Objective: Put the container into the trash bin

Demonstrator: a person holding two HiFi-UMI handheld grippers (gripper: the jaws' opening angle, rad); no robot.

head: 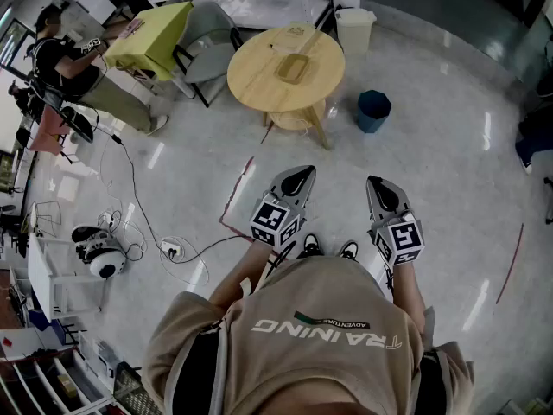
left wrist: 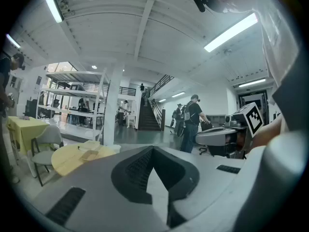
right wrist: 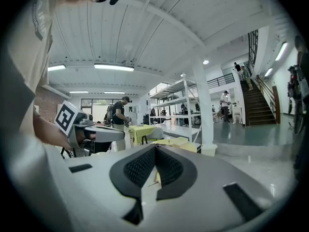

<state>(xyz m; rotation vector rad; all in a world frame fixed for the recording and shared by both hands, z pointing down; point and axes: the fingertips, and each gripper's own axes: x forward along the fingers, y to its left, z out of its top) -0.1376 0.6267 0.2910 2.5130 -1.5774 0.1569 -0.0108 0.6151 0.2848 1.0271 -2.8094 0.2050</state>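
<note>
Container, a shallow tan tray, lies flat on the round table, well ahead of both grippers and apart from them. In the left gripper view it shows as a low shape on the tabletop, ahead and to the left of the jaw tips.

Trash bin, dark blue and open-topped, stands on the floor just beside the table, ahead of the right gripper and nearer to it than the container is. A white bin stands farther ahead, beyond the table; the views do not show which of the two the task means.

Left gripper is held at waist level and points toward the table. Its own view shows the jaws closed tip to tip with nothing between them; only floor shows through the hollow behind the tips.

Right gripper is held alongside, in line with the left one, and points the same way. Its jaws likewise meet at the tips and hold nothing.

Chair and a yellow-covered table stand ahead and to the left of the left gripper. Cables run over the floor on that side.

Progress, as judged: no step is yet done. The container is untouched and the blue bin looks empty from above. What is left is the approach to the table, opening a gripper, the grasp, the carry to the bin and the release.
</note>
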